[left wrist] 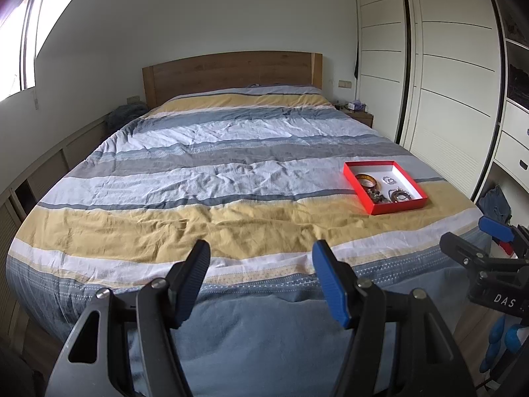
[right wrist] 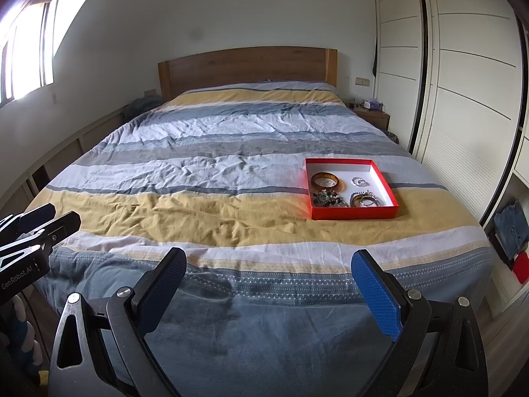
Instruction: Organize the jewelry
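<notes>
From my left wrist, nearest are the black and blue fingers (left wrist: 261,281) of my left gripper, spread apart with nothing between them, hanging over the foot of the bed with the striped blue, yellow and white cover (left wrist: 205,172). Far off to the right on a yellow stripe sits the shallow red cardboard box with a white inside (left wrist: 355,183), and in it the jewelry (left wrist: 383,188): an amber bangle, a small silvery piece, a dark cluster and some coiled metal bracelets. My right gripper (left wrist: 489,241) shows at the right edge.

From my right wrist, the fingers (right wrist: 269,284) of that gripper are also wide apart and empty, at the bed's foot. The red box (right wrist: 385,183) lies ahead and to the right, well apart from me. Here its contents sit in four separate spots: the amber bangle (right wrist: 325,180) at back left, the silvery piece (right wrist: 359,181) at back right, the dark cluster (right wrist: 325,198) front left, the coiled bracelets (right wrist: 363,200) front right.

All the jewelry I can see lies in the box, none on the cover. That fits pieces already sorted, or a box waiting to be gone through; I cannot tell which. Either way both grippers stand off from it.
</notes>
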Action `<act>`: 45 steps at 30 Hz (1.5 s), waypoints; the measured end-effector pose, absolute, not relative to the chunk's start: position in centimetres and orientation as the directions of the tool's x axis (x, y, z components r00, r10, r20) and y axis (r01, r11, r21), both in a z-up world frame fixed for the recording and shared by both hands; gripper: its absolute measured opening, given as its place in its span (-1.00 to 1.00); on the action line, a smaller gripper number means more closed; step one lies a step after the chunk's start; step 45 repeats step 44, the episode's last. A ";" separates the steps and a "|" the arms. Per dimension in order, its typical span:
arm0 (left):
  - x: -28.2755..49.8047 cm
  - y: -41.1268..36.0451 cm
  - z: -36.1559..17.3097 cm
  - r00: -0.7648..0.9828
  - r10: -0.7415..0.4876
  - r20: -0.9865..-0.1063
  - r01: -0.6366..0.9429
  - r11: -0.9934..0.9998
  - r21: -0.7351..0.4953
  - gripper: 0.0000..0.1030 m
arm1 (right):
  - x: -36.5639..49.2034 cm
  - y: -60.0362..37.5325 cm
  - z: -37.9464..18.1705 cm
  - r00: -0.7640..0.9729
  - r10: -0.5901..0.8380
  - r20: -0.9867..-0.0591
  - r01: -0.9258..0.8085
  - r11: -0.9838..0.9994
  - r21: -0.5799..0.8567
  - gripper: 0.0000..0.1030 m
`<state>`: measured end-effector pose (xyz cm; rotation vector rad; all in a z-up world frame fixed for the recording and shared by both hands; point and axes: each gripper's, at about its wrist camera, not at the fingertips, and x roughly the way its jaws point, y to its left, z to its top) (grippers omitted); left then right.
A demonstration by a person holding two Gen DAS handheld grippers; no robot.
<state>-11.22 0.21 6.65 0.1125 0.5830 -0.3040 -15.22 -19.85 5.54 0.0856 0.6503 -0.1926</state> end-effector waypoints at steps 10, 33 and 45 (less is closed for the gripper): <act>-11.2 0.1 6.5 0.789 -0.253 -0.560 0.317 0.948 0.018 0.21 | -15.2 -19.9 5.4 0.777 -0.152 -0.610 0.205 0.979 0.018 0.92; -10.7 0.0 5.0 0.772 -0.250 -0.585 0.318 0.948 0.014 0.21 | -14.4 -19.9 4.4 0.758 -0.153 -0.634 0.208 0.978 0.013 0.92; -10.2 -0.1 4.8 0.756 -0.254 -0.603 0.321 0.947 0.004 0.21 | -14.1 -20.0 4.2 0.751 -0.153 -0.642 0.207 0.978 0.009 0.92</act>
